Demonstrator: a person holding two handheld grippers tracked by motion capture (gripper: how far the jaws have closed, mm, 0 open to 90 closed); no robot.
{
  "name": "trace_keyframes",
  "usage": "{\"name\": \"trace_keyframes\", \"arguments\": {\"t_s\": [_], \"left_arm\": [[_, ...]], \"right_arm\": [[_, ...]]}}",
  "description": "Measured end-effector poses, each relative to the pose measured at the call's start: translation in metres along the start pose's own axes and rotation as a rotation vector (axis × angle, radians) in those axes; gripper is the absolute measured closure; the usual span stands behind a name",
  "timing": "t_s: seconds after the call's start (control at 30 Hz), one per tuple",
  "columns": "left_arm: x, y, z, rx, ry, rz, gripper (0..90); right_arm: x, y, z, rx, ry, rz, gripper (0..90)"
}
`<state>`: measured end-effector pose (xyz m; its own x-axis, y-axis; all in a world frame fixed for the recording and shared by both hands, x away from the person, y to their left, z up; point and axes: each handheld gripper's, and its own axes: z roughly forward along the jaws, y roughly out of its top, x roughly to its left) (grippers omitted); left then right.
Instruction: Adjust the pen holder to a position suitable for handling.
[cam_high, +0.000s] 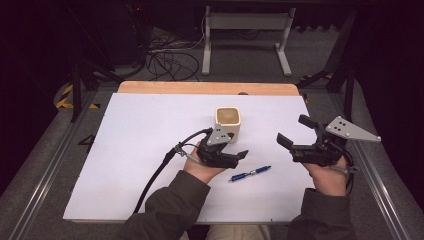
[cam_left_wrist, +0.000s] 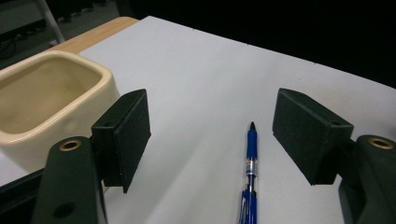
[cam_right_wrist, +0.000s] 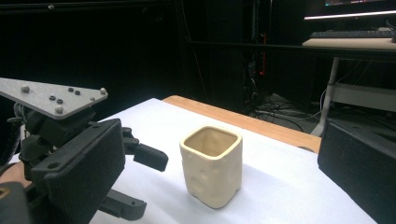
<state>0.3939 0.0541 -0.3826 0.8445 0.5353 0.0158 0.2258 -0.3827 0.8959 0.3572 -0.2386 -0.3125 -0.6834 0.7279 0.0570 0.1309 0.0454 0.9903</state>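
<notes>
A: Where was the blue ballpoint pen with the clear barrel (cam_high: 250, 173)?

B: It lay flat on the white sheet covering the wooden table (cam_high: 130, 150), between the person's two hands and a little nearer the left one. In the left gripper view the pen (cam_left_wrist: 250, 177) ran up the gap between the jaws, tip pointing away, with neither pad touching it.

A: And the left gripper (cam_high: 240, 156)?

B: It hung low over the sheet, just beside the pen, jaws spread wide with nothing clamped. Its grey three-cornered plate stood up close to the cream square ceramic cup (cam_high: 228, 121).

A: Where did that cup sit?

B: Upright near the middle of the table, farther from the person than the left gripper. In the left gripper view the cup (cam_left_wrist: 46, 102) rose just behind the left-hand jaw; I could not tell whether they touched. The right gripper view showed the cup (cam_right_wrist: 212, 164) standing open-topped on the sheet.

A: The right gripper (cam_high: 292, 134)?

B: It was held over the right side of the table, well apart from the pen, jaws wide and empty. From its own camera the left gripper (cam_right_wrist: 140, 182) was seen beside the cup.
</notes>
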Motion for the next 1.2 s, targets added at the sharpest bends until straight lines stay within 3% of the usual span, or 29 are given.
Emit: {"name": "trace_keyframes", "arguments": {"t_s": [0.5,1.2], "left_arm": [[-0.007,0.0,0.024,0.044,-0.037,0.0,30.2],[-0.027,-0.006,0.061,0.118,-0.075,0.011,34.6]], "right_arm": [[-0.002,-0.001,0.002,0.01,0.0,0.007,1.4],[0.001,0.0,0.002,0.014,0.004,0.008,1.6]]}}
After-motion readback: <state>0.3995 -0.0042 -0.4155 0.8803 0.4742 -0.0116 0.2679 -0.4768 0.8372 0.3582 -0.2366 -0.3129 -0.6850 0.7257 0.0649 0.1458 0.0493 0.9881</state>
